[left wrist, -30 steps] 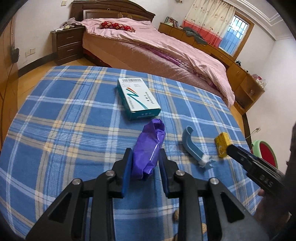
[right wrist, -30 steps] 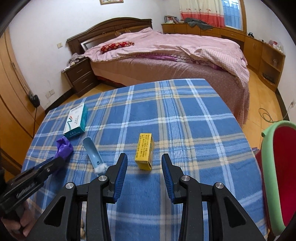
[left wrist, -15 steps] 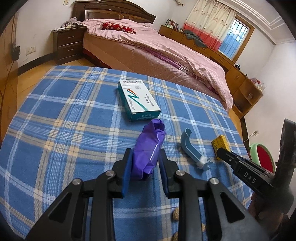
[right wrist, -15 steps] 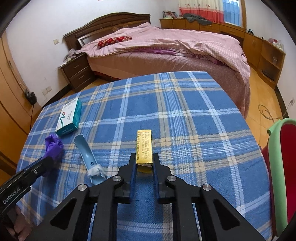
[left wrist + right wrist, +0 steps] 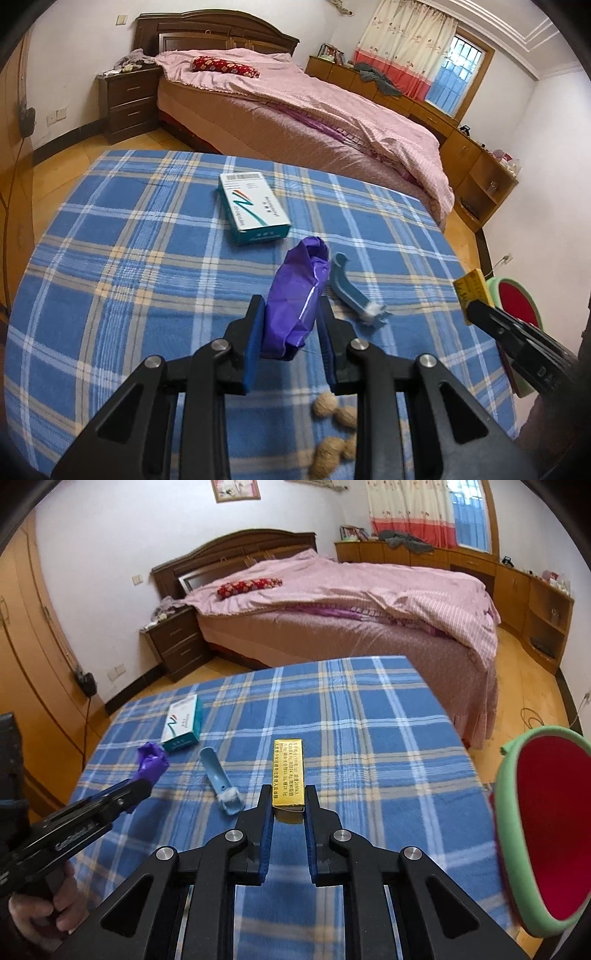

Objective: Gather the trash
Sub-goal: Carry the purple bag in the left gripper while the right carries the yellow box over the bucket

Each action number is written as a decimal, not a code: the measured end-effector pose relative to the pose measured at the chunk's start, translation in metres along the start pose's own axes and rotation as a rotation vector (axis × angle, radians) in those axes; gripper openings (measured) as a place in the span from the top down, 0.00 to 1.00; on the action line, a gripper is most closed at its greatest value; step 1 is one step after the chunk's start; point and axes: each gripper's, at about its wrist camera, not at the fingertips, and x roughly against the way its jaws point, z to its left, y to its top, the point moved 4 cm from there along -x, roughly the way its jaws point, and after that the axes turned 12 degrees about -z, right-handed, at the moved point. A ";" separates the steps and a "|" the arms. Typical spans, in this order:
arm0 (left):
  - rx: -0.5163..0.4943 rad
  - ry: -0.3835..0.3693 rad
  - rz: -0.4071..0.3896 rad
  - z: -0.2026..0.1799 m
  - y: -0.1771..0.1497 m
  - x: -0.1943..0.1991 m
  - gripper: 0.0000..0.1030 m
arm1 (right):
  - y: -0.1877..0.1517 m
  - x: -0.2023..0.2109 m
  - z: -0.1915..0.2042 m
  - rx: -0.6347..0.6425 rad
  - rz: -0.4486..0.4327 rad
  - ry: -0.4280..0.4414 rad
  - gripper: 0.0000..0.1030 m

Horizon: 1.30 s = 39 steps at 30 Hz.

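Fingers of the left gripper (image 5: 290, 332) are clamped on the purple wrapper (image 5: 297, 299) in the left wrist view, pads pressing its lower half from both sides. Its long axis runs straight out along the fingers, the loose end poking forward over the plaid tablecloth (image 5: 129, 266). Just beside it on the right lies the blue plastic piece (image 5: 351, 288), on the cloth and not gripped. Further out sits the white and teal box (image 5: 253, 206), also untouched. Nutshells (image 5: 334, 410) lie on the cloth under the gripper. At the right edge, the right gripper shows with the yellow box (image 5: 471, 290) at its tip, and the green-rimmed red bin (image 5: 517, 302) sits just behind it, off the table's right side.

Over to the right wrist view: the right gripper (image 5: 289, 805) has just been closing, and now its pads pinch the near end of that yellow box (image 5: 288, 775), long axis pointing straight ahead along the fingers. The bin (image 5: 517, 775) opens to the right of the fingers, close by, so this hand looks the nearer one for a drop. The left gripper (image 5: 138, 790) is far left with its purple wrapper (image 5: 151, 760), and would have to cross the table.
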 end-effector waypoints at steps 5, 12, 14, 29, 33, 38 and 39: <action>-0.009 -0.024 -0.011 -0.012 0.000 0.015 0.73 | 0.003 0.031 -0.005 -0.013 -0.047 0.010 0.85; -0.026 -0.060 -0.044 -0.032 0.002 0.046 0.73 | 0.004 0.067 -0.011 -0.034 -0.106 0.014 0.85; -0.033 -0.074 -0.056 -0.039 0.001 0.056 0.73 | 0.002 0.077 -0.012 -0.040 -0.117 0.013 0.85; -0.080 -0.151 -0.064 -0.091 -0.009 0.092 0.73 | -0.006 0.144 -0.049 -0.110 -0.207 -0.037 0.85; -0.100 -0.167 -0.056 -0.107 -0.013 0.094 0.73 | -0.009 0.157 -0.063 -0.127 -0.225 -0.061 0.85; -0.139 -0.180 -0.043 -0.129 -0.020 0.092 0.73 | -0.012 0.173 -0.081 -0.148 -0.249 -0.094 0.85; -0.145 -0.182 -0.041 -0.132 -0.021 0.091 0.73 | -0.013 0.175 -0.085 -0.153 -0.253 -0.100 0.85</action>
